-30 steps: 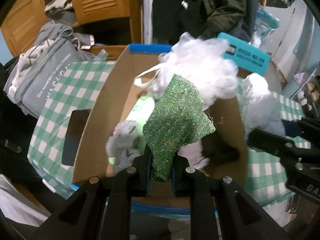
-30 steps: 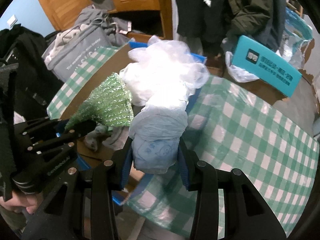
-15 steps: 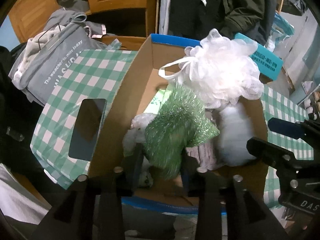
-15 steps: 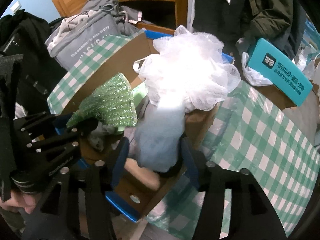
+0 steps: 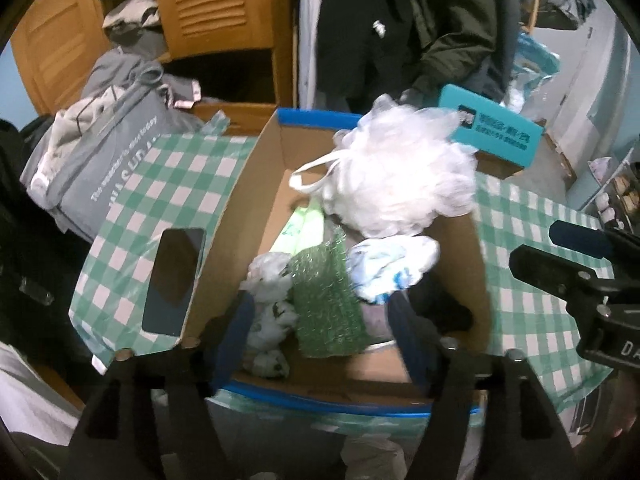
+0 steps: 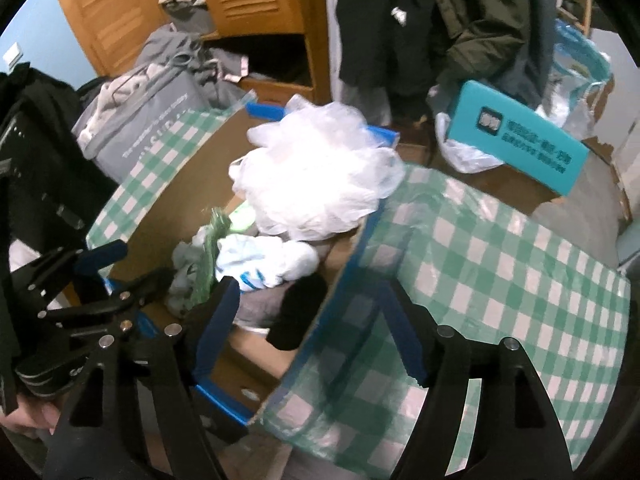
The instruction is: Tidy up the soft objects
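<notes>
Green scrubber (image 5: 326, 304) and white bundle (image 6: 266, 260) dropped into cardboard box (image 5: 240, 216), both grippers just opened, empty, writing unreadable.

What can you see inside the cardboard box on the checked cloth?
Inside the cardboard box: a white mesh puff on top, a green scrubbing cloth, a white-and-blue bundle, a grey-white rag and something black. The puff covers whatever lies beneath it.
</notes>
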The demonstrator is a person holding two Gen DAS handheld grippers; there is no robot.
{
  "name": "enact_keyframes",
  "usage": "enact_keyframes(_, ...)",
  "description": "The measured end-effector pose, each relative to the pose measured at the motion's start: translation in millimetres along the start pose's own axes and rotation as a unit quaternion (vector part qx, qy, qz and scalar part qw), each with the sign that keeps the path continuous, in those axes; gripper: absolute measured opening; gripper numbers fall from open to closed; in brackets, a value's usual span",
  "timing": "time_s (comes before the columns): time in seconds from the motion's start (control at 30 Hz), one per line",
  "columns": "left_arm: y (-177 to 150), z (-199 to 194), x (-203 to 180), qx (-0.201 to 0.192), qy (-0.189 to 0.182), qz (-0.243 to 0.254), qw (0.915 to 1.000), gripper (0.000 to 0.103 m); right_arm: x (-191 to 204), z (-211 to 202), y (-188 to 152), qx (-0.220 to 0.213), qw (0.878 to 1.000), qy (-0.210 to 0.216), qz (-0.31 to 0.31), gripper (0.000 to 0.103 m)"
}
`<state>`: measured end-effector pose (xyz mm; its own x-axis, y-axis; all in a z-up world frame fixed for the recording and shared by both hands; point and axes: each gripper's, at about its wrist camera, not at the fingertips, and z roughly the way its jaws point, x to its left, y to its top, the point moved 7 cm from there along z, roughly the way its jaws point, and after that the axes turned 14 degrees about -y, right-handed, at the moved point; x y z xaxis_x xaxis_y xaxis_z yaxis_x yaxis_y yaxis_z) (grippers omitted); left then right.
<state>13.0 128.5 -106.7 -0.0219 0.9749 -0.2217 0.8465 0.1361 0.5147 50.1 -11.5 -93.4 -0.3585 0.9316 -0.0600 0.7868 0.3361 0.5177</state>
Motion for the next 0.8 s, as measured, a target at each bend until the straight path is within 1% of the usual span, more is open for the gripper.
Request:
enact_keyframes(0.13,4.6,-8.6,-14.6,-0.015,-0.005,0.025,0.9996,0.083,-12.2,-16.6,0.6,-0.019,1.0,-0.013,0.01,0.073)
enact_keyframes(0.17,5.7,-10.6,-19.0,-0.017,-0.005,0.031,0.9994,0.086,-14.9,-20.0,0.9,-0.023,1.0,-0.015,0.013,0.073)
enact_keyframes(0.27,8.3,-17.1,-30.2,-0.028,-0.012,0.042,0.9987,0.087,-23.3,-33.4,2.4,-0.038,0.999,-0.022,0.023,0.073)
enact_keyframes(0.4,12.3,-26.8,-43.8,-0.044,-0.028,0.051,0.9973,0.098,-33.8,-50.5,2.7,-0.057,0.998,-0.026,0.032,0.073)
enact_keyframes(0.47,14.6,-30.7,-47.6,-0.053,-0.03,0.052,0.9968,0.101,-38.6,-56.1,2.0,-0.061,0.997,-0.027,0.035,0.073)
enact_keyframes(0.67,20.2,-38.1,-56.1,-0.066,-0.016,0.064,0.9957,0.101,-53.9,-69.1,-2.3,-0.069,0.996,-0.024,0.051,0.073)
enact_keyframes(0.73,20.4,-40.0,-59.0,-0.068,-0.017,0.065,0.9954,0.101,-58.6,-73.1,-4.7,-0.073,0.996,-0.026,0.054,0.074)
enact_keyframes(0.8,20.1,-40.0,-63.1,-0.06,-0.025,0.065,0.9958,0.101,-62.3,-76.2,-7.1,-0.076,0.995,-0.027,0.056,0.074)
